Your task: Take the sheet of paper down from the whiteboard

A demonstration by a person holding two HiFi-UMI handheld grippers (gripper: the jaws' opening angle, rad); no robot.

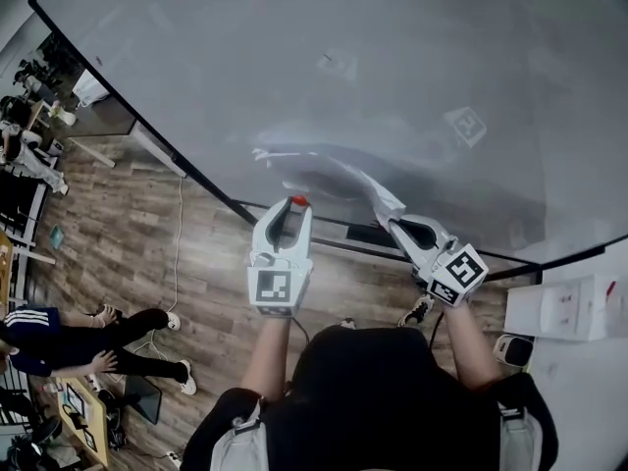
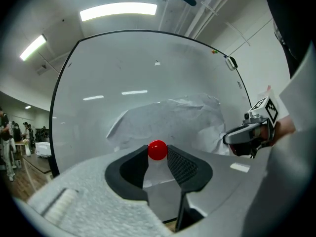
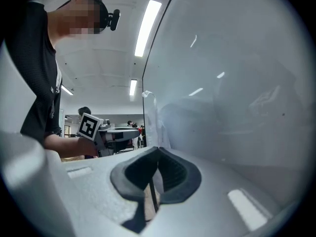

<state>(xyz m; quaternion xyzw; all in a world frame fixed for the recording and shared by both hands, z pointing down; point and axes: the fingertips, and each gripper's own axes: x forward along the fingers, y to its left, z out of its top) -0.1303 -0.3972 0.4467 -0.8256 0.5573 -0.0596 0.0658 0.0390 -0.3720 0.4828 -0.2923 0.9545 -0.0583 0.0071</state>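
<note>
whiteboard [image 1: 392,67] cut off at top, sheet of paper [image 1: 332,170] blurred, markings unreadable

Wood floor [image 1: 147,253], seated person [image 1: 69,346], ceiling light strip [image 2: 118,11], perhaps a cable [image 1: 180,234]

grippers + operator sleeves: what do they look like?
Left gripper and right gripper: pale grey moulded bodies, black ribbed claw pads, and a cube with black-and-white square markers on each. No cables show. The person wears a black short-sleeved top.
</note>
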